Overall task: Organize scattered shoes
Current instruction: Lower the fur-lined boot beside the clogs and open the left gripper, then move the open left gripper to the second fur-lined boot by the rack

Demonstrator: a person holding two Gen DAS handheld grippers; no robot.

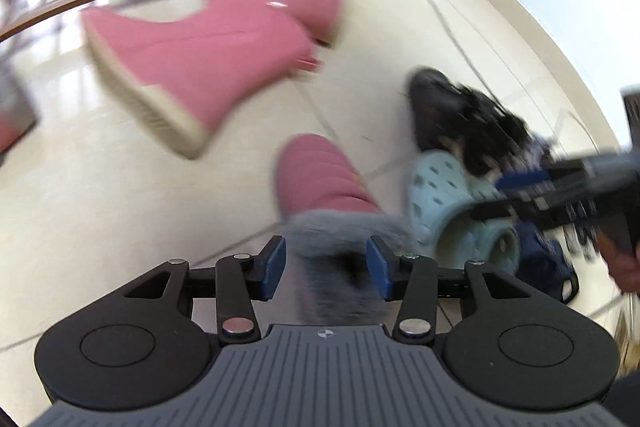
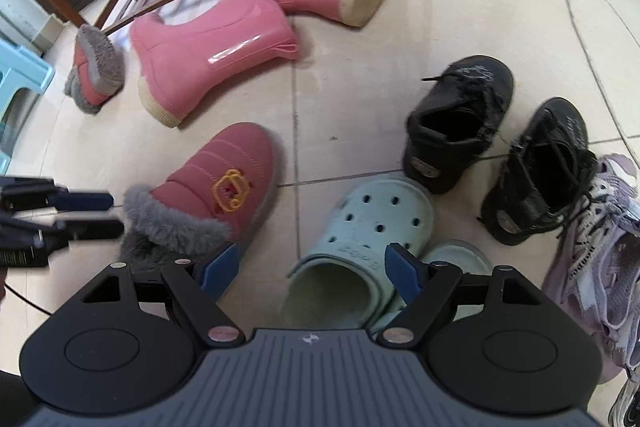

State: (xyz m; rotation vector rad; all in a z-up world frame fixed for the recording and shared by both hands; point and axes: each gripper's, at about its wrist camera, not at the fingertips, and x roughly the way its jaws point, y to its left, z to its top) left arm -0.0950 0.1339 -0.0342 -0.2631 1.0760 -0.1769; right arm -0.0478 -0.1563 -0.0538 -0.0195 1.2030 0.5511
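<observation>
Left claw [image 1: 326, 267] spread wide around a pink fur-cuffed slipper [image 1: 320, 175]; right claw [image 2: 312, 267] (equally wide) over a mint perforated clog [image 2: 368, 227].

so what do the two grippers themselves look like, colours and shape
Both match. The left gripper and right gripper each have two blue finger pads on black linkage arms with silver pivot pins. Behind sit two rounded black housings with circular recesses, flanking a grey ribbed centre plate marked with a small round emblem. No cables or sleeves are clearly visible.
</observation>
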